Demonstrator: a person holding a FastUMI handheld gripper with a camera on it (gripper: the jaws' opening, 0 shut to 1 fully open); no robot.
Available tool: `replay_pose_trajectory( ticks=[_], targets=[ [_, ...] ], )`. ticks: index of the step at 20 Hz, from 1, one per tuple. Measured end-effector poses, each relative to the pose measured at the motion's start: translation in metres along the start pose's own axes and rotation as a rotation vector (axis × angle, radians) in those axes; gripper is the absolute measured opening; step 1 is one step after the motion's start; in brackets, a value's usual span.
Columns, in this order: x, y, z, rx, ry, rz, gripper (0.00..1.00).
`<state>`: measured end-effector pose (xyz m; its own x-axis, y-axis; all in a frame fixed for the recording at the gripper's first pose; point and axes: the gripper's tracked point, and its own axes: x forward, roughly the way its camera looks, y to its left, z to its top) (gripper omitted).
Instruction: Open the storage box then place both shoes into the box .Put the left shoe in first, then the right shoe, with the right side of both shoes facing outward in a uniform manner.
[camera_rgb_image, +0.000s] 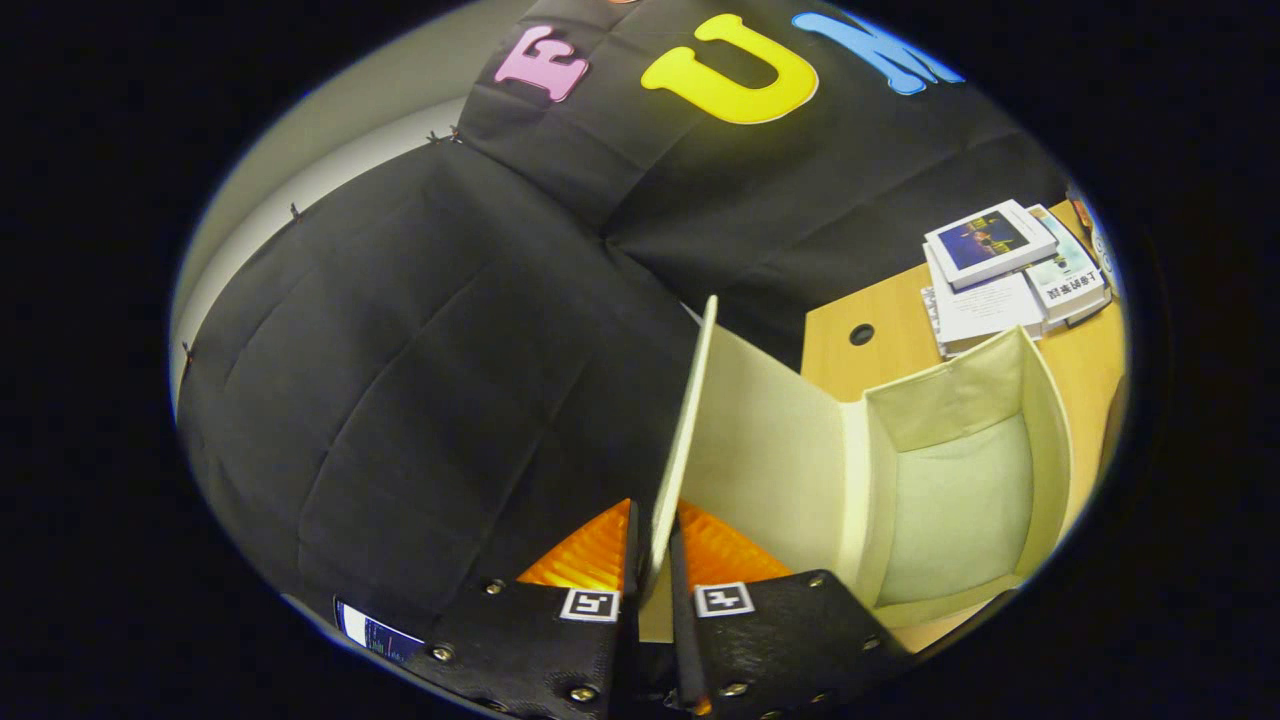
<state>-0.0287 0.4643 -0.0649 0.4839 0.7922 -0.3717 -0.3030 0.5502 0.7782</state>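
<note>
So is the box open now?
Open. The tongs pinch the lid, swung up on edge, and the storage box shows an empty inside.

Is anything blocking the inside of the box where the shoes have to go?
Nothing visible does. The claw is shut on the lid, holding it swung up and away from the box. The opening faces out freely and the inside looks bare. The books lie on the table beyond the box, out of the way.
</note>
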Motion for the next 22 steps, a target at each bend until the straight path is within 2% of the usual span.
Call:
replay_pose_trajectory(
  ticks=[1, 3, 5, 6, 7, 9, 10, 17, 22],
  targets=[
    [-0.002, 0.001, -0.001, -0.006, 0.006, 0.006, 0.19],
    [-0.001, 0.006, -0.004, -0.023, 0.006, 0.028, 0.20],
    [-0.003, 0.006, 0.000, -0.042, -0.014, 0.026, 0.41],
    [-0.009, 0.005, 0.003, -0.052, -0.023, 0.028, 0.73],
    [-0.013, 0.002, 0.007, -0.068, -0.038, 0.016, 0.83],
    [-0.025, -0.009, 0.017, -0.103, -0.068, -0.019, 0.87],
    [-0.030, -0.015, 0.020, -0.122, -0.074, -0.037, 0.98],
    [-0.085, -0.079, 0.049, -0.297, -0.134, -0.210, 0.97],
    [-0.126, -0.120, 0.067, -0.355, -0.153, -0.277, 0.98]
  ],
)
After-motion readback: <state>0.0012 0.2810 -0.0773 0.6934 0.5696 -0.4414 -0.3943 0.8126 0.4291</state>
